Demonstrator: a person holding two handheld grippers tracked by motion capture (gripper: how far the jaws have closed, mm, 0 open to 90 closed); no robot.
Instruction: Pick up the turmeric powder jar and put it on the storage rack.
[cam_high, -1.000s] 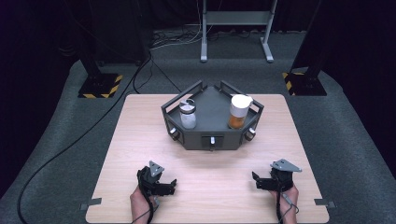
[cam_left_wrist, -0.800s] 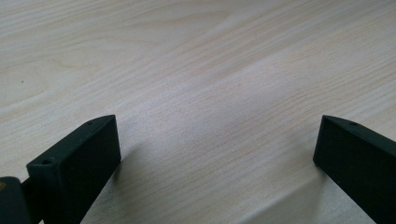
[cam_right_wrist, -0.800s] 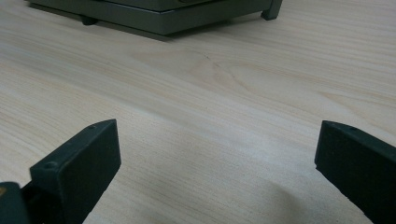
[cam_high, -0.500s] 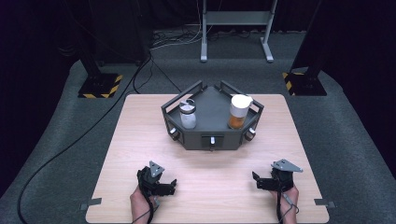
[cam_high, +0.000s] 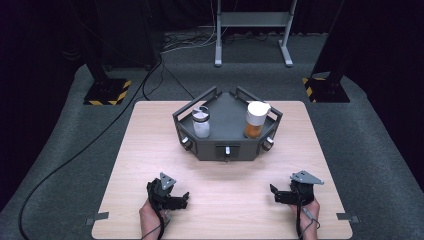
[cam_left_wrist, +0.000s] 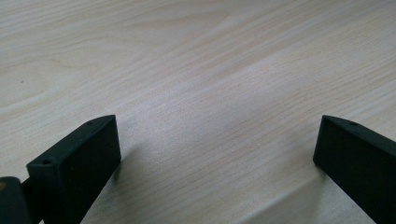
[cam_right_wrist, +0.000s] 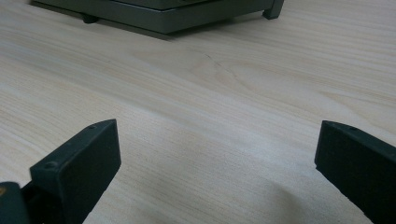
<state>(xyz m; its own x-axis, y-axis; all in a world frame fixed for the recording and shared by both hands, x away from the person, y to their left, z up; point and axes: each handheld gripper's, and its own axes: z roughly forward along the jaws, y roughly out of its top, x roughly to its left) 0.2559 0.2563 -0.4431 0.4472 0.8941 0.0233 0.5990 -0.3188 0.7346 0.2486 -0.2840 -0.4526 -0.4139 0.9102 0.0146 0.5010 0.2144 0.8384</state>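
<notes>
A dark grey angular tray (cam_high: 227, 147) stands at the middle back of the wooden table (cam_high: 150, 145). On its left side stands a clear jar with a grey lid (cam_high: 201, 122). On its right side stands a jar of orange contents with a white lid (cam_high: 255, 120). My left gripper (cam_high: 183, 199) rests low at the front left of the table, jaws wide apart over bare wood (cam_left_wrist: 210, 116). My right gripper (cam_high: 274, 192) sits at the front right, also open with nothing between its jaws; the tray's base (cam_right_wrist: 163, 16) shows at the top of its view.
Knobs (cam_high: 227, 150) stick out of the tray's front faces. Beyond the table lie dark carpet, cables (cam_high: 65, 160), two stand bases with yellow-black hazard tape (cam_high: 106, 92) and a grey metal frame (cam_high: 250, 30).
</notes>
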